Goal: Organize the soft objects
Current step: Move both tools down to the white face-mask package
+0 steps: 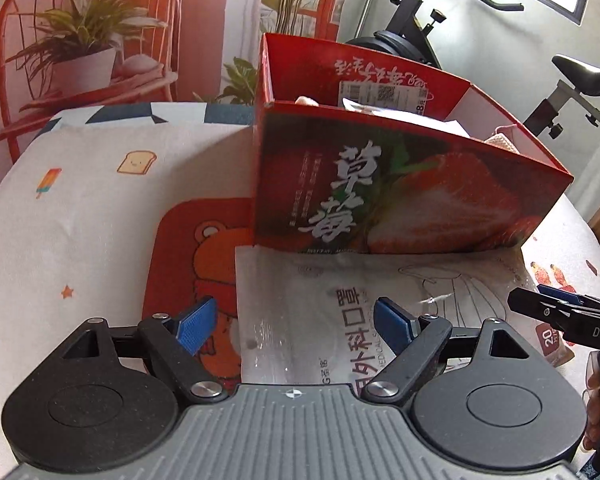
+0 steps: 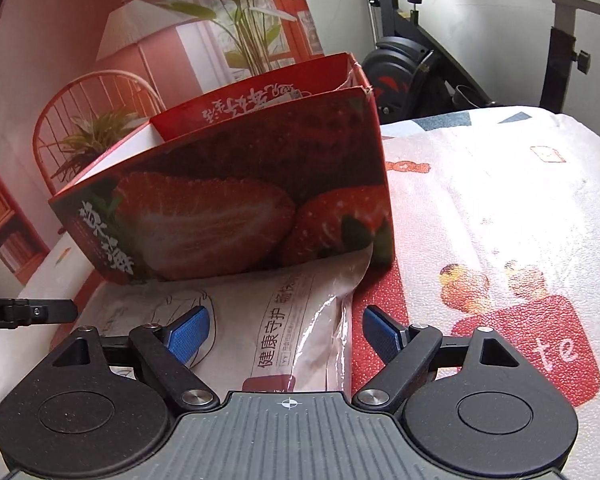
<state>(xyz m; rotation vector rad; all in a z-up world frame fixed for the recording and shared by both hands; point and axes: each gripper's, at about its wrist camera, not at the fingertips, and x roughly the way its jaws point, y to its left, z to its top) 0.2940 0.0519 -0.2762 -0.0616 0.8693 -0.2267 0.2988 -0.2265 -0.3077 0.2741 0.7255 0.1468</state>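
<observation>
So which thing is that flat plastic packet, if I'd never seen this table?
Find the tall red strawberry box on the patterned cloth. The packet lies flat right before it, far edge tucked under the box: shiny, whitish, black Chinese lettering, the only crinkly plastic there.

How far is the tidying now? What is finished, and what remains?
Done: some soft items already lie inside the red box; their tops show above its near wall. In hand: nothing. The left gripper and the right gripper are both open, over the mask pack, which lies flat on the bed against the front of the box. Left: grasp the pack and put it in the box.
</observation>
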